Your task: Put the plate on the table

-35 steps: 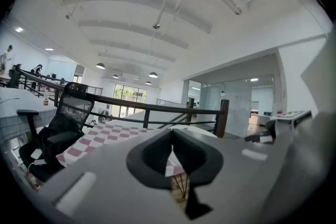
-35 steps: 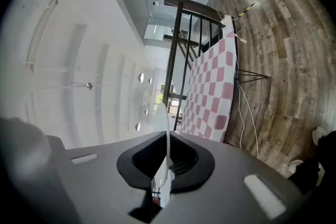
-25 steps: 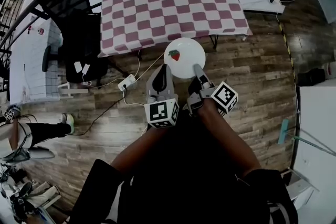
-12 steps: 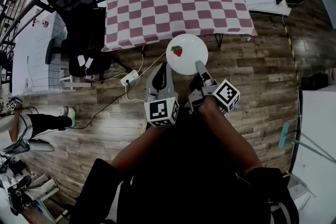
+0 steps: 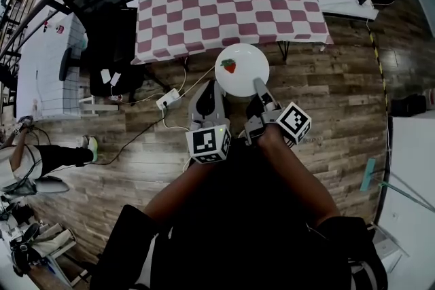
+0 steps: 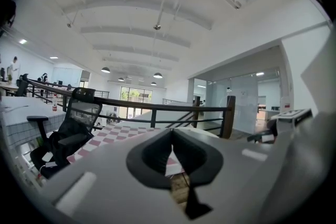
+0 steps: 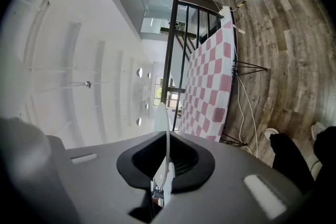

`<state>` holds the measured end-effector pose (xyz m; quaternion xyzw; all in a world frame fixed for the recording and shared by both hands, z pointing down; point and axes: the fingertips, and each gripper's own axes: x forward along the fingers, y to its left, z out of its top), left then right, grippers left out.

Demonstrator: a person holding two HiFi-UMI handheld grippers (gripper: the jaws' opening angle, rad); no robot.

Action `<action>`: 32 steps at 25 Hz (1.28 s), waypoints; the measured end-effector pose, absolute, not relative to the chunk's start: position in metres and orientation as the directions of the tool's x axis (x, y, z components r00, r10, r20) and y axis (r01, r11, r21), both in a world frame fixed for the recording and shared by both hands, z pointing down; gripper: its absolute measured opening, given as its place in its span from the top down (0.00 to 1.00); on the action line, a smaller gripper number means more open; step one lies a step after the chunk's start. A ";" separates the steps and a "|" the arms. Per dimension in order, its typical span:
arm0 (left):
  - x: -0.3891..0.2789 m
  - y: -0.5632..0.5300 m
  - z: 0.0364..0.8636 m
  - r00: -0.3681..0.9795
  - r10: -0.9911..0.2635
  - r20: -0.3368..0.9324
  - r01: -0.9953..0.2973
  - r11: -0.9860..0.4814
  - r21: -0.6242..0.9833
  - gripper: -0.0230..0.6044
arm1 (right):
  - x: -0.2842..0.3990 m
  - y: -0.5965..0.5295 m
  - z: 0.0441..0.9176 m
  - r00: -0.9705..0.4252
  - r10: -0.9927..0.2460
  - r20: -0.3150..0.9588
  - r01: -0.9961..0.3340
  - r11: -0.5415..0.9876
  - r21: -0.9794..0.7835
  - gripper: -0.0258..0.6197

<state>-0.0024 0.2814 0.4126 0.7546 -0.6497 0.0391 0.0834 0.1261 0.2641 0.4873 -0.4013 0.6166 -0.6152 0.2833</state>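
- One white plate (image 5: 242,68), with a red strawberry shape (image 5: 230,66) on it, is at the centre of the head view. It is held over the wooden floor (image 5: 326,98) at the desk's lower edge.
- One desk (image 5: 231,0) with a red-and-white checked cloth fills the upper middle. One black chair (image 5: 98,17) stands at upper left.
- Of the two grippers, the right gripper (image 5: 259,86) has its fingers (image 7: 236,181) pinching the plate's rim.
- The left gripper (image 5: 207,90), just beside the plate at lower left, has its fingers (image 6: 105,176) pressed almost together on nothing.
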 end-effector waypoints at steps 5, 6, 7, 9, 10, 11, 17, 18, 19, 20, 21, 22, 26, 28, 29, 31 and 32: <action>0.006 0.276 0.414 0.176 -0.970 0.169 -0.982 -0.161 0.097 0.95 | 0.136 0.263 0.488 -0.505 -0.849 0.153 -0.160 -0.082 -0.984 0.94; 0.008 0.274 0.414 0.181 -0.969 0.169 -0.981 -0.166 0.099 0.95 | 0.139 0.262 0.490 -0.503 -0.849 0.162 -0.163 -0.091 -0.982 0.94; 0.010 0.272 0.414 0.184 -0.968 0.169 -0.981 -0.169 0.098 0.95 | 0.141 0.261 0.492 -0.501 -0.847 0.177 -0.170 -0.104 -0.980 0.94; 0.011 0.267 0.414 0.186 -0.968 0.169 -0.981 -0.171 0.096 0.95 | 0.144 0.257 0.494 -0.501 -0.845 0.188 -0.175 -0.114 -0.978 0.94; 0.012 0.265 0.414 0.185 -0.968 0.168 -0.981 -0.171 0.096 0.95 | 0.144 0.254 0.492 -0.503 -0.848 0.170 -0.165 -0.099 -0.981 0.94; 0.013 0.263 0.414 0.185 -0.968 0.167 -0.981 -0.170 0.097 0.95 | 0.144 0.251 0.490 -0.505 -0.850 0.152 -0.156 -0.083 -0.984 0.94; 0.012 0.252 0.414 0.181 -0.969 0.165 -0.981 -0.167 0.099 0.95 | 0.143 0.237 0.491 -0.510 -0.848 0.142 -0.149 -0.076 -0.986 0.94; 0.010 0.250 0.414 0.178 -0.970 0.166 -0.982 -0.163 0.098 0.95 | 0.142 0.235 0.491 -0.510 -0.848 0.143 -0.147 -0.078 -0.986 0.94; 0.007 0.248 0.415 0.173 -0.971 0.167 -0.982 -0.159 0.098 0.95 | 0.140 0.233 0.492 -0.511 -0.847 0.144 -0.145 -0.080 -0.986 0.94; 0.005 0.245 0.416 0.170 -0.971 0.168 -0.983 -0.155 0.098 0.95 | 0.139 0.230 0.492 -0.513 -0.846 0.146 -0.144 -0.083 -0.986 0.94; 0.004 0.242 0.417 0.167 -0.971 0.169 -0.983 -0.152 0.100 0.95 | 0.137 0.228 0.493 -0.514 -0.845 0.147 -0.144 -0.084 -0.986 0.94; 0.002 0.238 0.418 0.167 -0.971 0.170 -0.983 -0.151 0.102 0.95 | 0.136 0.224 0.494 -0.515 -0.844 0.148 -0.144 -0.085 -0.986 0.94; 0.001 0.219 0.422 0.176 -0.970 0.170 -0.981 -0.158 0.112 0.95 | 0.135 0.207 0.496 -0.507 -0.848 0.152 -0.146 -0.089 -0.985 0.94; 0.000 0.206 0.423 0.178 -0.969 0.170 -0.980 -0.159 0.119 0.95 | 0.136 0.195 0.496 -0.500 -0.853 0.150 -0.144 -0.089 -0.986 0.94; -0.001 0.199 0.423 0.179 -0.969 0.169 -0.980 -0.160 0.122 0.95 | 0.135 0.188 0.496 -0.496 -0.855 0.150 -0.142 -0.091 -0.986 0.94; -0.005 0.185 0.424 0.179 -0.969 0.170 -0.979 -0.158 0.130 0.95 | 0.134 0.176 0.499 -0.493 -0.855 0.162 -0.149 -0.101 -0.984 0.94; -0.007 0.177 0.426 0.178 -0.969 0.172 -0.979 -0.156 0.135 0.95 | 0.133 0.170 0.501 -0.491 -0.853 0.177 -0.158 -0.113 -0.981 0.94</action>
